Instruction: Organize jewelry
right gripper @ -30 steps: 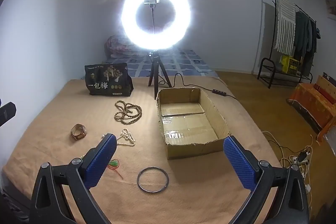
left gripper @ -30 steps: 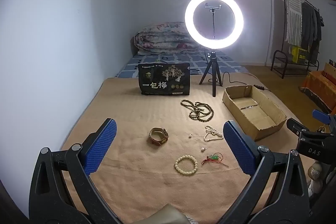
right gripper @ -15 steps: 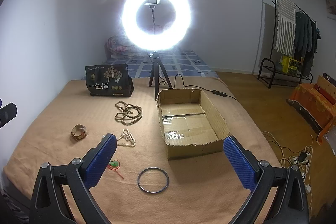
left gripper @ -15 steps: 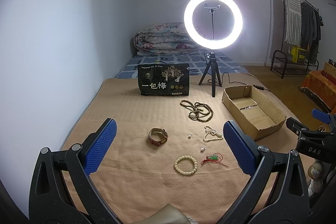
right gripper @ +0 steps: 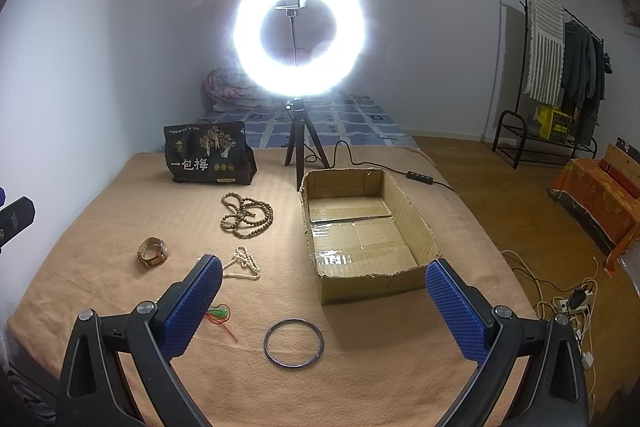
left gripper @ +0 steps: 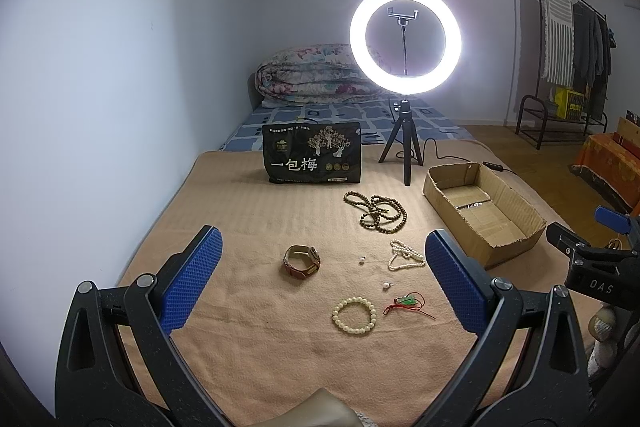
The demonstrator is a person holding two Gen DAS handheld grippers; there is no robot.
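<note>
Seen from the left wrist, the left gripper hangs above a tan blanket, its blue-padded jaws spread wide with nothing between them. Scattered jewelry lies below: a watch with a reddish strap, a cream bead bracelet, a red-corded green charm, a white pearl strand, two small loose pearls, and a tangled brown bead necklace nearer the black snack bag. An open cardboard box sits to the right, apparently empty. The tip of the right gripper shows at the far right edge, well apart from every piece.

From the right wrist, the right gripper is likewise wide open and holding nothing. A dark bangle lies on the blanket just ahead of it, between its fingers in the frame and near the front wall of the box. The charm sits beside the left finger, the pearl strand and watch farther left, and the brown beads toward the ring light on its tripod.

Sorting appears not yet begun: every piece is still out on the blanket. A likely next move is for the right gripper to drop to the bangle, close across its thin rim, and carry it over the box wall; the flat hoop on soft cloth will call for a low, careful pinch.
</note>
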